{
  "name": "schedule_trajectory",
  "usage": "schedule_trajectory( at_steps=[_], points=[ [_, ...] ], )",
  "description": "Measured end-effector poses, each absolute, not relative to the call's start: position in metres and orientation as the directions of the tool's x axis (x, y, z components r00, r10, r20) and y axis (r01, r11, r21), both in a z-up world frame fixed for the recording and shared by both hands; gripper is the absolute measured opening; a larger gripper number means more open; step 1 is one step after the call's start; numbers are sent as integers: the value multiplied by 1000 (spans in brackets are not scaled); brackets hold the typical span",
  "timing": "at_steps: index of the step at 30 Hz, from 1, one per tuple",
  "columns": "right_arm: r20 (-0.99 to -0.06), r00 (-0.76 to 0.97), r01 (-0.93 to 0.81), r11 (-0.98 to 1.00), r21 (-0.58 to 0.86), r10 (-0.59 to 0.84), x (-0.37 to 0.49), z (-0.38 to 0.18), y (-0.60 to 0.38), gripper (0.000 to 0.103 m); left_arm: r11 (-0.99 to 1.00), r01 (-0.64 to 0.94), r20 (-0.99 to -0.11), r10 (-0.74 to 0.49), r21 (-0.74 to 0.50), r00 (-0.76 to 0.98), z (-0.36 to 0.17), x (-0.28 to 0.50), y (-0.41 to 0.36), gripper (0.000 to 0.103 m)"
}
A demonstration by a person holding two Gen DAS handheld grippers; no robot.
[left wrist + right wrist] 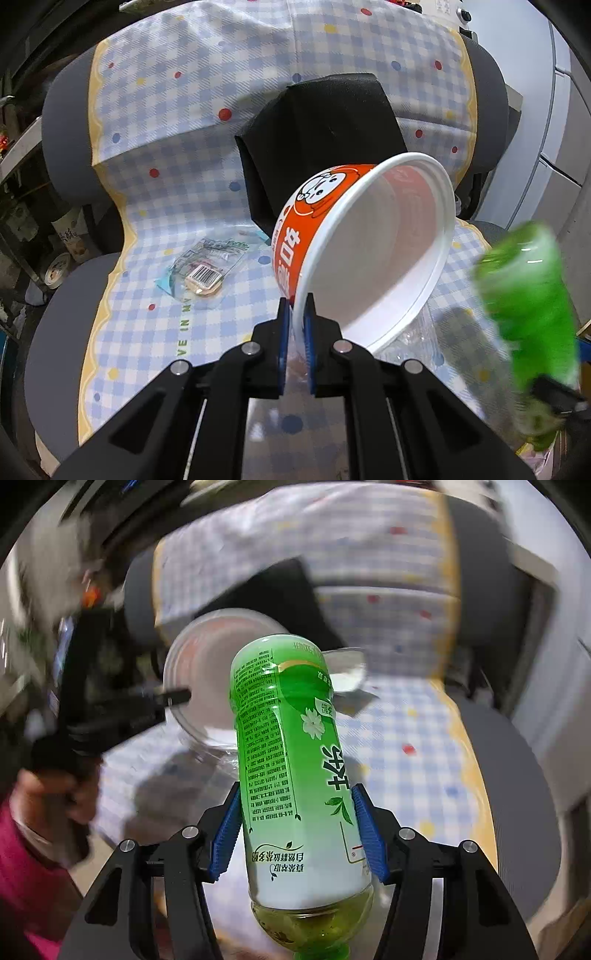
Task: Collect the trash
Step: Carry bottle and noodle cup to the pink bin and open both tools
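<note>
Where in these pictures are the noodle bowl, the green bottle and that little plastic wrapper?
noodle bowl [317, 206]: left wrist view, orange outer wall.
green tea bottle [291, 760]: right wrist view, label.
plastic wrapper [205, 267]: left wrist view, near its barcode.

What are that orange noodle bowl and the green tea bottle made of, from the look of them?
The noodle bowl looks like coated paper or thin plastic: matte white inside, rolled rim, glossy printed orange outside. I cannot tell which. The green tea bottle looks like clear plastic under a shiny shrink label: the bare end shows through, the body is dented, and the label glints.
</note>
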State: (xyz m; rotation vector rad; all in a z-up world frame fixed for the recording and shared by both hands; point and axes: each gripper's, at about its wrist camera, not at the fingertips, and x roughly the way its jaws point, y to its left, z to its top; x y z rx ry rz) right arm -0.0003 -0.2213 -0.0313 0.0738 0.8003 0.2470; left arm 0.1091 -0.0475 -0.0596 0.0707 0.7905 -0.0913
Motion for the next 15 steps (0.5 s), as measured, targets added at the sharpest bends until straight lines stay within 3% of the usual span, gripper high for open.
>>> schedule_trajectory(
  at_steps=[6, 15],
  points=[
    [-603, 775, -51, 971, 234, 186, -59, 7, -263, 59, 990, 139, -665, -89, 23, 742, -39, 79, -52, 4],
    [-528, 846, 67, 967, 246, 76, -107, 37, -295, 59, 943, 328, -601, -290, -48, 745, 6, 21, -90, 3]
  ],
)
